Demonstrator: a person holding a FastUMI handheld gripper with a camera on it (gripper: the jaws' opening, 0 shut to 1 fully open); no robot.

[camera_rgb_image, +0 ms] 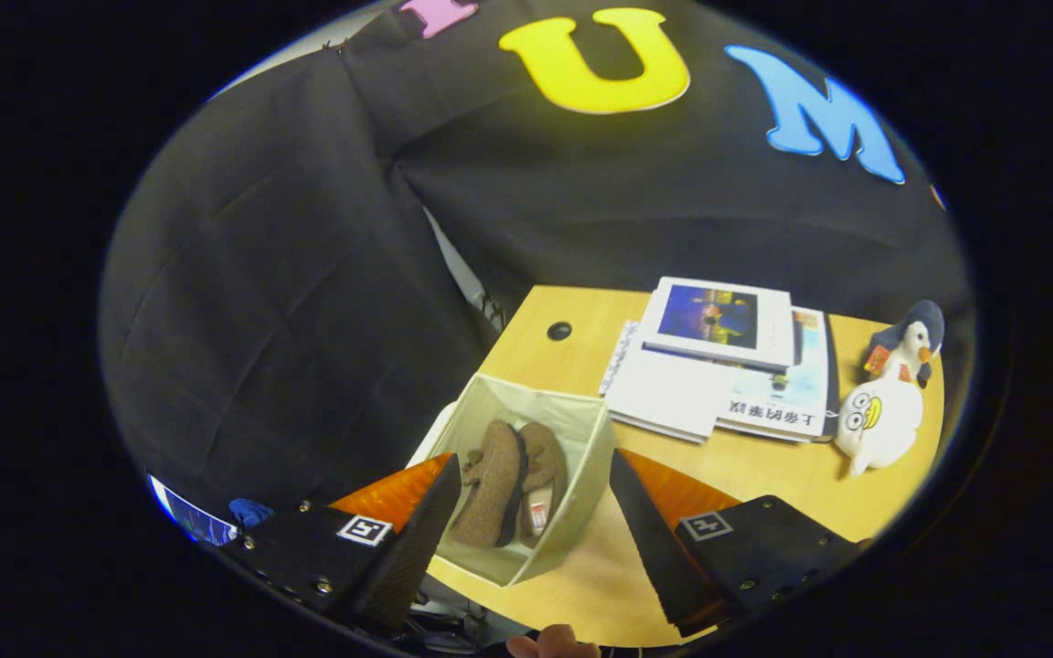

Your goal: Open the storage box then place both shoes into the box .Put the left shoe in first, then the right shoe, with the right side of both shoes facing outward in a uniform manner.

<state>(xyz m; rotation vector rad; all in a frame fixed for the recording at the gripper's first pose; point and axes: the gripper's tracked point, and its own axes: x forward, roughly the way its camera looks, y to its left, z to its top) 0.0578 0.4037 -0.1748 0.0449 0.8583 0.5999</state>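
An open beige fabric storage box [581, 429] stands on the wooden table, near its left edge. Two brown felt shoes lie side by side inside it, on their sides: one on the left [490, 484] and one on the right [542, 475] with a pale insole showing. My gripper [534, 484] hovers above the box, open, with nothing between its black fingers [426, 530]. The box and shoes show through the gap between the fingers.
A stack of books and magazines [718, 366] lies beyond the box. A white plush penguin [888, 402] stands at the table's far right. The table [581, 352] has a cable hole [559, 331]. A fingertip [552, 644] shows below the fingers.
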